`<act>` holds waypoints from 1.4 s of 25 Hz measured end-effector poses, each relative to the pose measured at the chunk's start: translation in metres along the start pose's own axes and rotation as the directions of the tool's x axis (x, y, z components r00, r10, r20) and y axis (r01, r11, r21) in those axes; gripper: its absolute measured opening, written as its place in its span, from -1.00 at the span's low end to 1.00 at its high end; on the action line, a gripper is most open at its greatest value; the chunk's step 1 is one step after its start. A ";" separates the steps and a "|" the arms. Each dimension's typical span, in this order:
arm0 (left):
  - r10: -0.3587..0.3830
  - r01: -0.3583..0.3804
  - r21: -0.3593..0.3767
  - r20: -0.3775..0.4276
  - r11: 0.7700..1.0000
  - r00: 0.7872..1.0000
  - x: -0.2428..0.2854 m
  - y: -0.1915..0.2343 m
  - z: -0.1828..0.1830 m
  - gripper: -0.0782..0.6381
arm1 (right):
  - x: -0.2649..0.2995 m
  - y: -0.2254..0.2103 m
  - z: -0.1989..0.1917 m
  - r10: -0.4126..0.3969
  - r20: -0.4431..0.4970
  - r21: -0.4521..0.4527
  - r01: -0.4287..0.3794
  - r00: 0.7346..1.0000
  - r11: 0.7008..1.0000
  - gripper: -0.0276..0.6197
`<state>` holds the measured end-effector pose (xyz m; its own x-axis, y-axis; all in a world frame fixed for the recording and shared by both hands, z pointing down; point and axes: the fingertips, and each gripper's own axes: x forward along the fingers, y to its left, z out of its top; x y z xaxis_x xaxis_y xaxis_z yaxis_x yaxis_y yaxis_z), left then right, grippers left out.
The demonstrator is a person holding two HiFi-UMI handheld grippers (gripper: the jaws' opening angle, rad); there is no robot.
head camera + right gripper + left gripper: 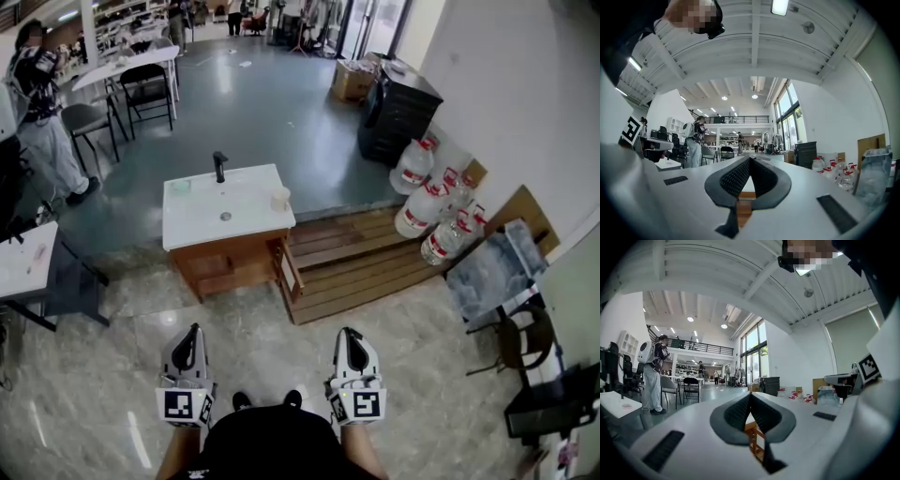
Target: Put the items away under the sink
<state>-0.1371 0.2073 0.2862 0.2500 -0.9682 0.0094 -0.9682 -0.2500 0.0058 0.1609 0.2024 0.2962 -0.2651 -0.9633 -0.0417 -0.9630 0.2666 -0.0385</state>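
Standing well back from the sink unit (246, 218), the person holds both claws low and level at the near edge of the head view, side by side. The left gripper (194, 330) has its jaws closed tip to tip with nothing between them, and the right gripper (349, 333) is closed and empty too. The task's things are far from both. A pale cup (279, 199) stands at the right edge of the white countertop, and a small green item (180, 187), too small to identify, lies at its far left corner beside the black faucet (219, 167). On the wooden cabinet below, a door (290, 268) at the right side hangs open. To the right lies a wooden platform (361, 267), with water jugs (424, 208) against the wall.
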 end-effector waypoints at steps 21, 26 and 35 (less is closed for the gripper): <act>-0.021 0.021 0.004 -0.025 1.000 0.999 -0.002 -0.008 -0.006 -0.76 | -0.004 0.003 0.014 0.075 0.063 0.065 -0.079 0.995 0.995 -0.05; -0.021 0.021 0.002 -0.030 1.000 0.999 -0.001 -0.007 -0.007 -0.76 | -0.003 0.004 0.015 0.090 0.071 0.070 -0.095 0.993 0.993 0.23; -0.015 0.015 0.004 -0.033 1.000 0.999 -0.003 -0.002 -0.009 -0.76 | -0.002 0.007 0.016 0.103 0.086 0.047 -0.107 0.991 0.993 0.54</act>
<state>-0.1361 0.2108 0.2953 0.2646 -0.9634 0.0424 -0.9643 -0.2648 0.0023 0.1555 0.2069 0.2797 -0.3572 -0.9247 -0.1316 -0.9259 0.3691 -0.0803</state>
